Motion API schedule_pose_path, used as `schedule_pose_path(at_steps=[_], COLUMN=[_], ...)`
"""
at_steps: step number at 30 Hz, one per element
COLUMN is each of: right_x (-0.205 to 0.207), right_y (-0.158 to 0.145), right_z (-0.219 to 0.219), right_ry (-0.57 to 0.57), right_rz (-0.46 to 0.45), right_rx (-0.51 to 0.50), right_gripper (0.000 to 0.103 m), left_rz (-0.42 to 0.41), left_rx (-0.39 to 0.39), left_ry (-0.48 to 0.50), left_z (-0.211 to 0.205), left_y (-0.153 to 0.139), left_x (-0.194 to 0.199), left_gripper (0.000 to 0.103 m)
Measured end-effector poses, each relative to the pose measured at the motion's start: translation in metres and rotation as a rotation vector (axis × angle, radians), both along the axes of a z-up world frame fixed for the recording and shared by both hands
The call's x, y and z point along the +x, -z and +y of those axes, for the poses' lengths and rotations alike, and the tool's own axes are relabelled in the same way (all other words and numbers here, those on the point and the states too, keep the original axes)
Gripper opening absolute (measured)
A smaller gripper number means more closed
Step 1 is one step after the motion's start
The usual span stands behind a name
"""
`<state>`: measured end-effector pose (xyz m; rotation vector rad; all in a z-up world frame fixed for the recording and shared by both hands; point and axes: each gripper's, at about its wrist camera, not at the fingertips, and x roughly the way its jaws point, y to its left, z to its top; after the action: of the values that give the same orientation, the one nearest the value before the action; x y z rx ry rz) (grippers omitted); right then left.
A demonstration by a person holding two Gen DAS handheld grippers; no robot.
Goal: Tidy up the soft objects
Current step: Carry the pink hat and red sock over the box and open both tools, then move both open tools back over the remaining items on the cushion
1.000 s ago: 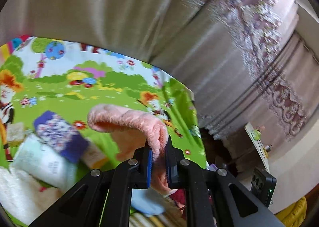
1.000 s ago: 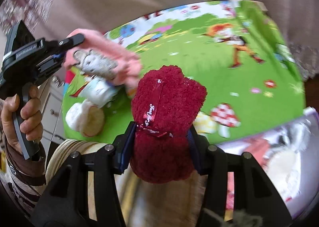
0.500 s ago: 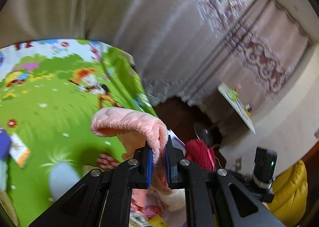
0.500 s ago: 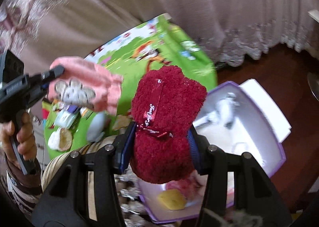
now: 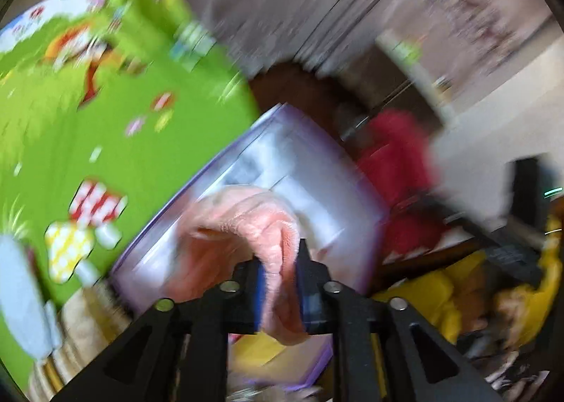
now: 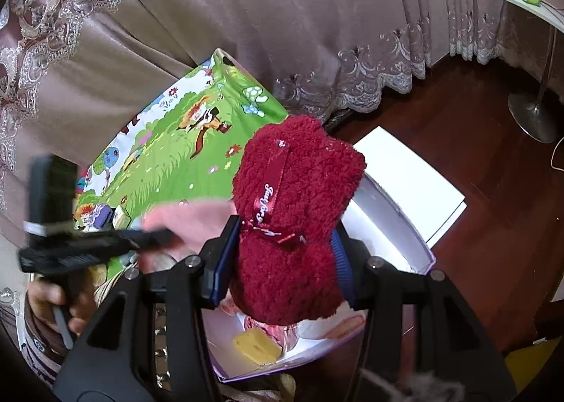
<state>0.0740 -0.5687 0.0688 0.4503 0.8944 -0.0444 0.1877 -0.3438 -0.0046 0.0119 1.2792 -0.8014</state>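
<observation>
My left gripper (image 5: 282, 282) hangs over the white box with a purple rim (image 5: 306, 169). A pink fluffy sock (image 5: 246, 222) sits between its jaws, which are opening, and the cloth still fills the gap and touches both pads. This view is blurred. My right gripper (image 6: 285, 254) is shut on a dark red fluffy sock bundle (image 6: 296, 190) tied with a ribbon, held above the same box (image 6: 405, 236). The right wrist view also shows the left gripper (image 6: 155, 236), the pink sock (image 6: 190, 222) and the person's hand (image 6: 53, 299) holding it.
A green cartoon play mat (image 6: 183, 162) lies left of the box with small soft items (image 6: 102, 215) on it. Inside the box is a yellow item (image 6: 257, 345). The white lid (image 6: 412, 169) lies on the dark wooden floor (image 6: 493, 211). Curtains hang behind, and a lamp base (image 6: 532, 116) stands at right.
Both grippers swung from over the play mat to over the box, each carrying its sock. The left gripper dipped down toward the box and its jaws stand a little wider.
</observation>
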Motion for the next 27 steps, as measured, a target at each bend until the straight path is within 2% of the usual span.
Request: schedule_pose_path(at_steps=[1,2,3,5,7,16,18,19,22,27], right_x=[0.001,0.002,0.004,0.007,0.010,0.026,0.031,0.032,0.031,0.024], right_y=[0.003,0.006,0.010,0.018,0.025,0.066,0.086,0.094,0.111,0.101], right_z=[0.002,0.003,0.006,0.013,0.022,0.084,0.100,0.105,0.111,0.102], right_ry=[-0.008,-0.013,-0.023,-0.047,-0.073,-0.273,-0.332,-0.347,-0.344,-0.323], right_rz=[0.007,0.012,0.020,0.036,0.056,0.154,0.202,0.224,0.277,0.264], right_rx=[0.004,0.008,0.013,0.021,0.027,0.052,0.065,0.063,0.062,0.042], right_gripper=[0.054,0.054,0.054,0.054,0.054,0.058,0.062,0.067,0.075,0.082], left_rz=[0.011,0.019,0.026,0.034,0.019,0.035,0.037,0.037,0.036,0.046], left_rx=[0.072,0.096,0.103,0.098,0.083,-0.001,-0.015,-0.021,-0.037,-0.077], left_ry=[-0.034,-0.061,-0.082,-0.126,-0.163,-0.243,-0.248,-0.250,-0.260,-0.292], left_z=[0.006,0.011,0.015,0.030,0.042,0.079,0.086,0.088,0.093,0.112], left_y=[0.013,0.019,0.022,0.025,0.019,0.008,0.007,0.007,0.007,0.005], left_x=[0.003,0.003,0.005,0.009,0.010,0.013,0.011,0.011,0.010,0.007], left_gripper=[0.032,0.040,0.043,0.055,0.060,0.061,0.061,0.061,0.061,0.061])
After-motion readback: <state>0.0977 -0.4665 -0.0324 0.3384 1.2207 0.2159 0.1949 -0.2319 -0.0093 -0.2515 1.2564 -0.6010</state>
